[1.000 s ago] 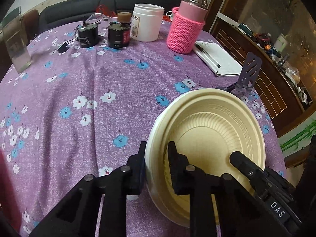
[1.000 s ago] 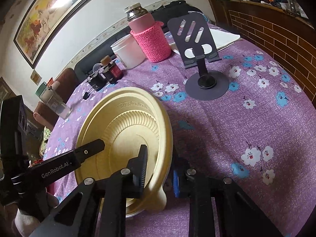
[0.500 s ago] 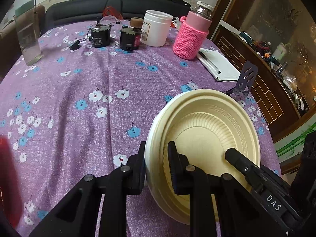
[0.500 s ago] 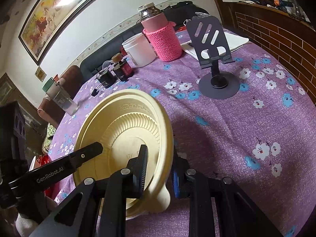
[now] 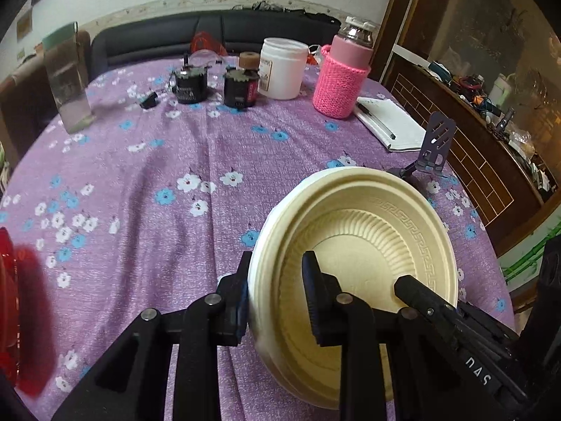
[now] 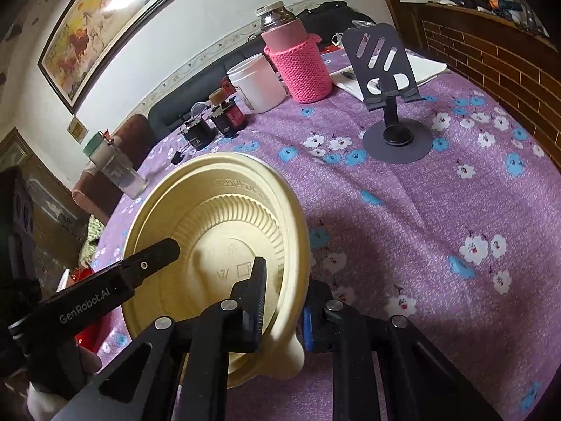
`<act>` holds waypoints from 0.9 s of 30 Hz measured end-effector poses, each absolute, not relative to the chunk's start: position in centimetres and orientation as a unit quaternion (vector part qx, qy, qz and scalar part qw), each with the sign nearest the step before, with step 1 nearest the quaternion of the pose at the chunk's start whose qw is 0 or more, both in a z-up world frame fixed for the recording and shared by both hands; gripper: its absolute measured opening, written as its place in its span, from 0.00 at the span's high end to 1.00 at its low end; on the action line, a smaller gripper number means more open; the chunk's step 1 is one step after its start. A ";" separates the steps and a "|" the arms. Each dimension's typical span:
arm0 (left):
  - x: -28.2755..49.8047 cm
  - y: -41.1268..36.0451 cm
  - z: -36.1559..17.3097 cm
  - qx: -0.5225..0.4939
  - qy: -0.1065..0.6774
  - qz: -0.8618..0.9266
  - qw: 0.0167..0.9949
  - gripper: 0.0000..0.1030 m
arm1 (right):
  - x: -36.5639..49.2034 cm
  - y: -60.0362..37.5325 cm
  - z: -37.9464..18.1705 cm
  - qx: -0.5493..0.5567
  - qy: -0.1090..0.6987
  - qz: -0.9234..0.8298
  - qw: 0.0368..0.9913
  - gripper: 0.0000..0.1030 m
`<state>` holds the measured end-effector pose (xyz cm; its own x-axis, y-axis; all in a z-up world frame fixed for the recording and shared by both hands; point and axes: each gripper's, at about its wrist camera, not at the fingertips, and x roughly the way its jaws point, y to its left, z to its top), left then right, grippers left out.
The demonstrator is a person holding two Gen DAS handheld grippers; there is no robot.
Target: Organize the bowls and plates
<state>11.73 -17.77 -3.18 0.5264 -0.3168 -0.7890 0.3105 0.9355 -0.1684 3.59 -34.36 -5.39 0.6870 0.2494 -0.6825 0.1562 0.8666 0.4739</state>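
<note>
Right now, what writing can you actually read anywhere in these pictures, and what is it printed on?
"GenRobot.AI": on the left tool's black finger, right wrist view.
"DAS", upside down: on the right tool's finger, left wrist view.
White jar label: too blurred to read.
Two small black canisters: too small to read.
Embossed marks in the cream bowl: cannot make out.

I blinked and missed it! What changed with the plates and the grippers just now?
The left gripper has just been opening a little, with the rim of the plates still between its jaws. The right gripper has been closing on the plates. The plates stay tilted between both; the bottle and stand have not moved.
</note>
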 end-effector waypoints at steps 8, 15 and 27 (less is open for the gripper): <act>9.7 -17.0 -2.2 0.015 0.426 -0.162 0.890 0.77 | 2.4 -33.7 -4.5 0.261 0.383 0.031 0.886 0.83; 7.6 -16.2 -1.1 0.027 0.399 -0.148 0.904 0.77 | 1.3 -32.8 -3.6 0.257 0.376 0.039 0.890 0.83; 4.3 -14.3 0.4 0.030 0.376 -0.135 0.916 0.77 | -0.2 -31.0 -2.5 0.245 0.370 0.052 0.894 0.83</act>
<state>4.28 -14.27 0.44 0.6811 -0.2246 -0.6969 0.2698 0.9618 -0.0463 -0.24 -30.97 -2.49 0.7203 0.2745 -0.6370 0.0887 0.8744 0.4771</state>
